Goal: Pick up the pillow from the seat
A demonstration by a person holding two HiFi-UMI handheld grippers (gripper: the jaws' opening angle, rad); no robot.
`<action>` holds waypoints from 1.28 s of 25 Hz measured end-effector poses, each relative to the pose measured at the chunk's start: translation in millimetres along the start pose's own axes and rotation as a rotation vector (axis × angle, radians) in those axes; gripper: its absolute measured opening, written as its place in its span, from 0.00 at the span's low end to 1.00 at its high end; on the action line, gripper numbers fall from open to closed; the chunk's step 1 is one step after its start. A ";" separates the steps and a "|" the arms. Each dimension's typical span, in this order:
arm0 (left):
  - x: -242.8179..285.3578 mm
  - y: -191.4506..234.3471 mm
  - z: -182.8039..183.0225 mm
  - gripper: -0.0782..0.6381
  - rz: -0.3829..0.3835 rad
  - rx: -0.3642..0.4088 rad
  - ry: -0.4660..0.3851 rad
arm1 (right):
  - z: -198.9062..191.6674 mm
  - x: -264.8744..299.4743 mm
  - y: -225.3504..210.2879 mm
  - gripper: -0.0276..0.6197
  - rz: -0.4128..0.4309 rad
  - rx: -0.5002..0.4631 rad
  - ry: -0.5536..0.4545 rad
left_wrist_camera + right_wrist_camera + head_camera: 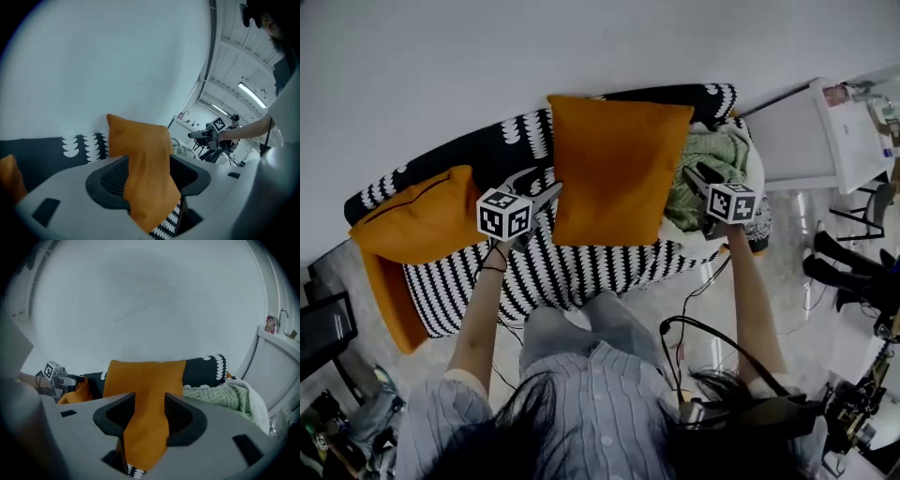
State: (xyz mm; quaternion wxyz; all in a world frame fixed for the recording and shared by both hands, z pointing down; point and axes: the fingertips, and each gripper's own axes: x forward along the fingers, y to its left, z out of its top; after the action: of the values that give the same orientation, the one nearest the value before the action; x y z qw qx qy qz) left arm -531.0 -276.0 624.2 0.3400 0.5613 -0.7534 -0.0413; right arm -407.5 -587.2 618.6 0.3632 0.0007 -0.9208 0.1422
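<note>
My left hand-held gripper (551,193) and right hand-held gripper (692,176) are both released, jaws apart. The orange pillow (619,169) stands between them, one edge inside each, propped upright on the sofa (581,267).

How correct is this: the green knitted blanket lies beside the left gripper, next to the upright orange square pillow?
Wrong side. The green knitted blanket lies beside the right gripper, next to the upright orange square pillow, as the head view shows.
</note>
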 end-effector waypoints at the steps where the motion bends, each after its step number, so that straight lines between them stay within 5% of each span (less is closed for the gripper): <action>1: 7.4 1.1 -2.4 0.48 -0.006 -0.008 0.017 | -0.3 8.9 -10.0 0.33 0.004 0.006 0.007; 7: 42.8 15.1 -14.3 0.49 0.003 -0.021 0.105 | -7.0 55.8 -48.9 0.41 0.051 0.090 0.028; 11: 64.0 26.1 -17.9 0.52 0.014 -0.044 0.129 | -16.7 81.8 -58.3 0.46 0.098 0.052 0.111; 18: 98.9 53.6 -3.1 0.56 0.042 -0.258 0.030 | -1.7 112.7 -79.7 0.49 0.128 -0.011 0.141; 27: 126.1 55.5 -7.4 0.61 0.007 -0.129 0.120 | -5.7 132.2 -75.5 0.48 0.148 0.042 0.100; 32: 141.5 63.4 -13.6 0.60 0.073 -0.075 0.202 | -8.2 140.9 -64.0 0.32 0.102 0.084 0.078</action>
State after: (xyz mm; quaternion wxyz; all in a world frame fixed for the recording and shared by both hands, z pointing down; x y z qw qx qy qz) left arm -594.8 -372.1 728.7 0.4365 0.5217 -0.7330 -0.0005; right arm -499.0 -632.1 735.3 0.3906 -0.0364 -0.8980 0.1992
